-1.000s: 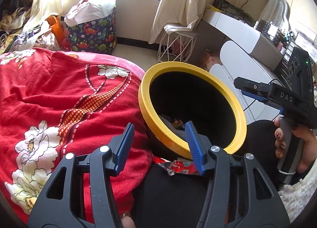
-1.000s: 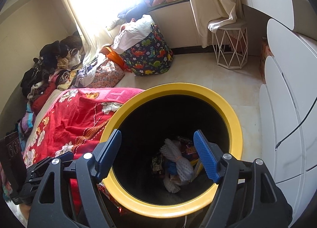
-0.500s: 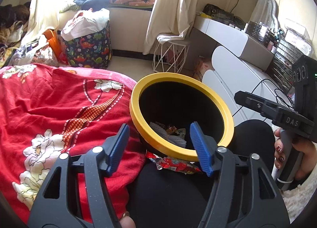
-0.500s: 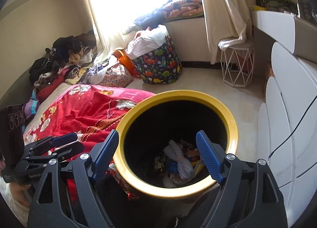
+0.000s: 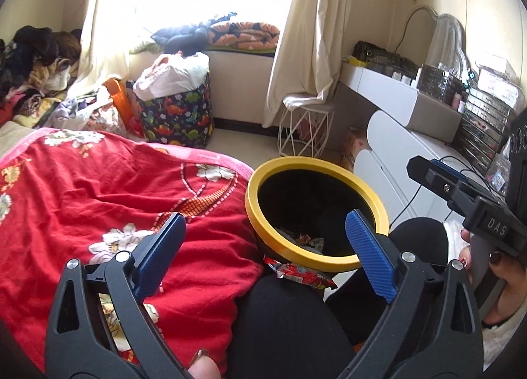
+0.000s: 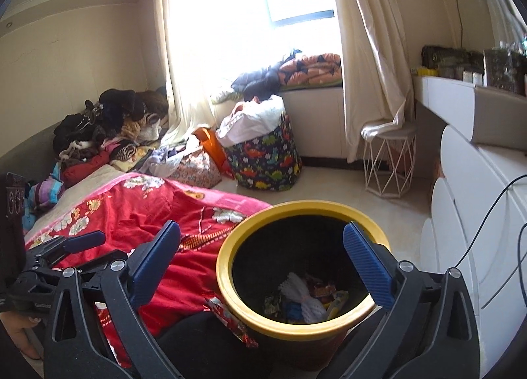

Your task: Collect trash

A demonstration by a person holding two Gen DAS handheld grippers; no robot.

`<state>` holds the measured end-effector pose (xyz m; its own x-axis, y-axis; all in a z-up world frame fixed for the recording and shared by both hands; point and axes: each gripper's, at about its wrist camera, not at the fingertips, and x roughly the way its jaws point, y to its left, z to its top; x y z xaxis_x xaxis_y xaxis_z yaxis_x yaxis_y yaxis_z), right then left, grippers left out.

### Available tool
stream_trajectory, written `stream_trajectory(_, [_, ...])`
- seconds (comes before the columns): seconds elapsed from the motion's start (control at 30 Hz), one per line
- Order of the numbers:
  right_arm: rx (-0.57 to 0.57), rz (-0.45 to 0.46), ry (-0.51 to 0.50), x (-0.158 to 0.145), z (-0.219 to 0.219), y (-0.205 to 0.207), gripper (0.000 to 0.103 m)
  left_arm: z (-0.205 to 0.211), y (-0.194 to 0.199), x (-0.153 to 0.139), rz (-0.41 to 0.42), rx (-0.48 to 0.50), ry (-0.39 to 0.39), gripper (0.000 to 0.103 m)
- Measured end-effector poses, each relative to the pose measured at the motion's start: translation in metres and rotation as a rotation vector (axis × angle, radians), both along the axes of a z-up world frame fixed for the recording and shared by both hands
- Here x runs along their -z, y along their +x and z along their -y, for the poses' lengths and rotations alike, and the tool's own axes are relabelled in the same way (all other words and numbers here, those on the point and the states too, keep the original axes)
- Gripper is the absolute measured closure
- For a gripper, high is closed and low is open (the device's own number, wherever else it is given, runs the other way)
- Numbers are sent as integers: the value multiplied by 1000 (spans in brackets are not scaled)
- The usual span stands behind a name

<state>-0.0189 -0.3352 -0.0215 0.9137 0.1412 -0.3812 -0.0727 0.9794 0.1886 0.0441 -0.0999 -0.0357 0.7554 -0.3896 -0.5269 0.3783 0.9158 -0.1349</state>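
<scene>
A black bin with a yellow rim (image 5: pixel 296 258) (image 6: pixel 230 300) stands beside the bed, with several wrappers and a white mesh piece (image 6: pixel 304 296) at its bottom. A red snack wrapper (image 5: pixel 301 275) (image 6: pixel 230 318) lies outside the bin, wedged between its near side and a person's black-clad leg. My left gripper (image 5: pixel 265 240) hangs above and in front of the bin, its jaws still opening, nothing between them. My right gripper (image 6: pixel 262 247) is also over the bin's near side, jaws opening wide and empty. Each gripper shows in the other's view, the right (image 5: pixel 467 198), the left (image 6: pixel 66 244).
A red flowered blanket (image 5: pixel 98 198) covers the bed on the left. A white dresser (image 6: pixel 477 214) with cables runs along the right. A dinosaur-print fabric basket (image 6: pixel 266 161), a white wire stool (image 6: pixel 390 161) and heaped clothes (image 6: pixel 108 128) stand further back by the window.
Both grippers' jaws spread wider and both drew back and up from the bin, which now looks smaller and lower. The red wrapper stays outside the bin.
</scene>
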Motion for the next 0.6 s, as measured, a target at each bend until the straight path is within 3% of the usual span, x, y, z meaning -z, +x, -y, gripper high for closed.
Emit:
stream_trajectory(0.37, [79, 201, -50, -16, -19, -45, 6, -28, -36, -11, 88, -116, 7, 11])
stream_trajectory(0.6, [17, 176, -92, 1, -37, -54, 6, -41, -50, -7, 109, -211, 19, 11])
